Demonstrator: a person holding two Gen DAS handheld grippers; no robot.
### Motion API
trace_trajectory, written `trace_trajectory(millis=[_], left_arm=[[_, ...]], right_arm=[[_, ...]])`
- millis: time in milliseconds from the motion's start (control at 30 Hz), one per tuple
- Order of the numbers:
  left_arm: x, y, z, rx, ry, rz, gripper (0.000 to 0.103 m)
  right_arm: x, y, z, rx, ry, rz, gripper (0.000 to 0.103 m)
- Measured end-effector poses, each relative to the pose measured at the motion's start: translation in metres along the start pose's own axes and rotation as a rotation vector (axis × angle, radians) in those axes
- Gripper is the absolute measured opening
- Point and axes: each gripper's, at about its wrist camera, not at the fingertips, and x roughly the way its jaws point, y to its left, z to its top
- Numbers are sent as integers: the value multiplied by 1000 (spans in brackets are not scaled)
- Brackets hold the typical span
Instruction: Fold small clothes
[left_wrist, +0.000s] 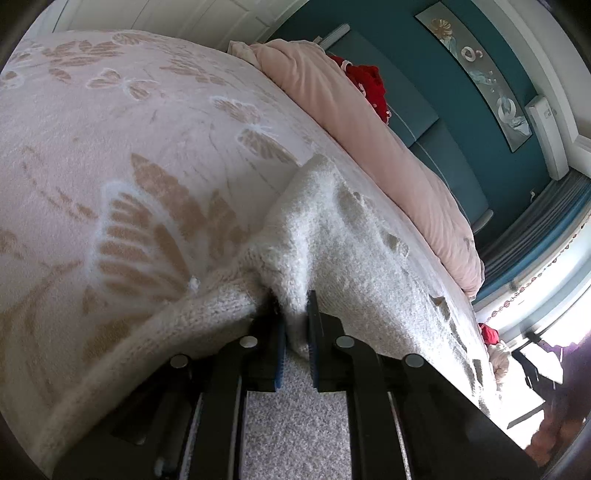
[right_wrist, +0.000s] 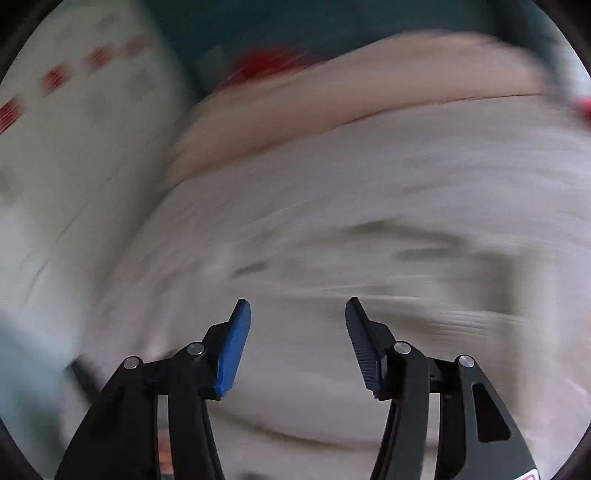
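The left gripper (left_wrist: 295, 328) pinches a fold of the white knit garment (left_wrist: 332, 229) at the bed (left_wrist: 110, 129) edge, its length running away toward the pillow, while the right gripper (right_wrist: 298, 314) hovers spread and empty over blurred bedding.

Cream knit (left_wrist: 325, 236), pink leaf-patterned blanket (left_wrist: 110, 166)

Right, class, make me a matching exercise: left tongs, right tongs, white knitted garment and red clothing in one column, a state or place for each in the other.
1 left tongs
2 right tongs
3 white knitted garment
4 red clothing

A open, nothing between them
B behind the pink duvet
C shut on knitted fabric
D spread on the patterned blanket

Pairs: 1-C, 2-A, 3-D, 4-B
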Motion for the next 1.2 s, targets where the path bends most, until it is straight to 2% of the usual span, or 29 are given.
trace_trajectory(millis=[33,167,233,300,333,367,433,500,567,633,700,800,833,900,967,1000,1033,1067,1100,1133,1167,1200], left_arm=[[0,1,0,0,0,-2,11],[0,3,0,-2,-3,-10,11],[0,3,-1,0,-7,-13,11],[0,4,-1,2,-10,-17,11],[0,4,-2,3,-12,-18,11],[0,4,-2,4,-14,-20,11],[0,4,-3,9,-19,-22,11],[-1,5,-3,10,-21,-25,11],[-1,5,-3,12,-20,-24,11],[-1,4,-4,13,-16,-22,11],[0,3,-4,14,-15,-20,11],[0,2,-3,15,-8,-15,11],[0,2,-2,13,-6,-13,11],[0,1,0,7,1,-12,11],[-1,0,3,-1,9,-13,11],[-1,1,5,-9,16,-17,11],[-2,1,6,-18,26,-21,11],[-3,1,9,-25,39,-24,11],[-4,1,11,-27,58,-18,13],[-9,-2,13,-17,92,1,14],[-17,-4,16,-5,121,10,19],[-34,-4,18,6,149,18,33]], right_arm=[[30,26,7,-63,52,41,54],[139,104,31,-304,197,-4,56],[174,121,39,-359,237,-11,62],[209,130,45,-400,275,-36,61],[223,134,45,-425,303,-43,31],[226,131,42,-433,321,-38,7],[227,130,51,-433,289,-51,5],[240,126,56,-429,259,-119,3],[245,120,57,-383,266,-111,4],[225,119,64,-302,227,-50,5],[176,110,63,-235,119,28,6],[97,69,39,-152,32,40,7],[65,40,23,-104,6,-2,7],[29,-7,-3,-32,-15,-113,8],[-11,-70,-39,101,0,-211,11],[-22,-93,-53,132,19,-291,11],[-32,-115,-68,148,41,-387,1],[-46,-138,-84,168,42,-413,0],[-62,-150,-94,208,23,-367,0],[-79,-157,-100,255,11,-373,2],[-104,-156,-106,286,-9,-411,21],[-120,-152,-112,292,-30,-430,33]])
